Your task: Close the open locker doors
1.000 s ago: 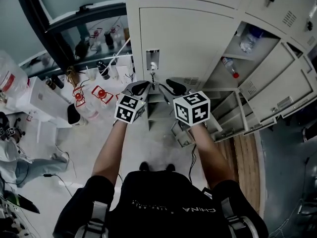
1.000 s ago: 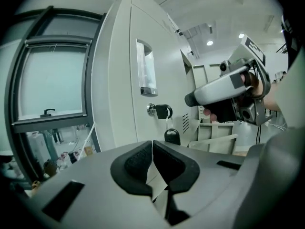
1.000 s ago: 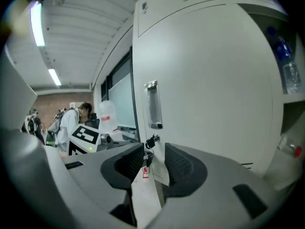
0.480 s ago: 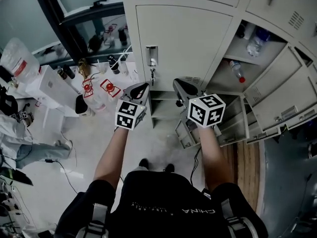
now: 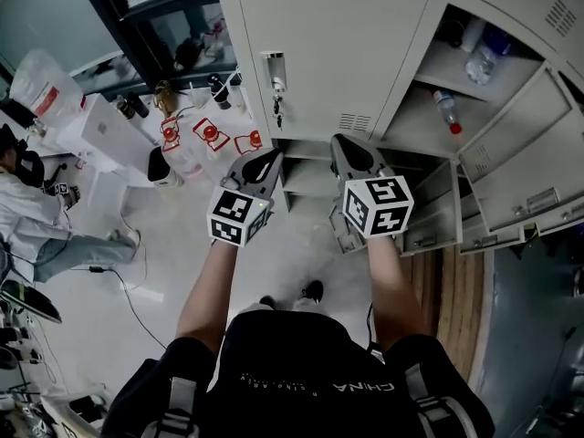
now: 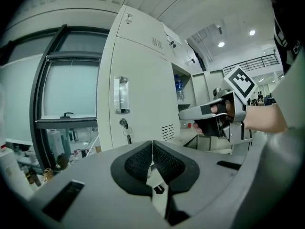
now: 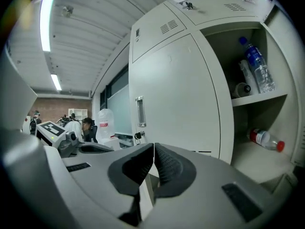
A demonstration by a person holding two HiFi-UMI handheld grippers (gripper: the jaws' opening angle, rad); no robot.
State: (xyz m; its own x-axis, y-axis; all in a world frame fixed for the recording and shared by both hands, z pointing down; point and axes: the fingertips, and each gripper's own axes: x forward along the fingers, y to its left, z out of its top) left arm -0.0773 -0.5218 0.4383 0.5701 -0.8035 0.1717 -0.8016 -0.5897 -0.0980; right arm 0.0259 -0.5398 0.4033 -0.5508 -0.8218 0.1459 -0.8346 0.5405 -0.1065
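Note:
The grey locker bank fills the top of the head view. Its tall left door (image 5: 333,48) is closed, with a handle (image 5: 274,69) and a hanging key. To the right an upper compartment (image 5: 456,71) stands open with bottles inside, and its door (image 5: 516,158) hangs swung out. Lower doors (image 5: 438,222) also stand open. My left gripper (image 5: 265,165) and right gripper (image 5: 351,153) hover side by side below the closed door, touching nothing. Both are shut and empty, as seen on the left gripper (image 6: 152,149) and the right gripper (image 7: 154,151).
A red-capped bottle (image 7: 265,140) lies on the open compartment's floor, and a water bottle (image 7: 257,63) stands on its shelf. Left of the lockers are a white table (image 5: 87,130) with bottles and a dark window frame. A person in white (image 5: 36,217) sits at far left.
Both grippers have drawn back and down from the closed door's key. The lockers have slid upward in the head view, and the right gripper has moved apart from the left.

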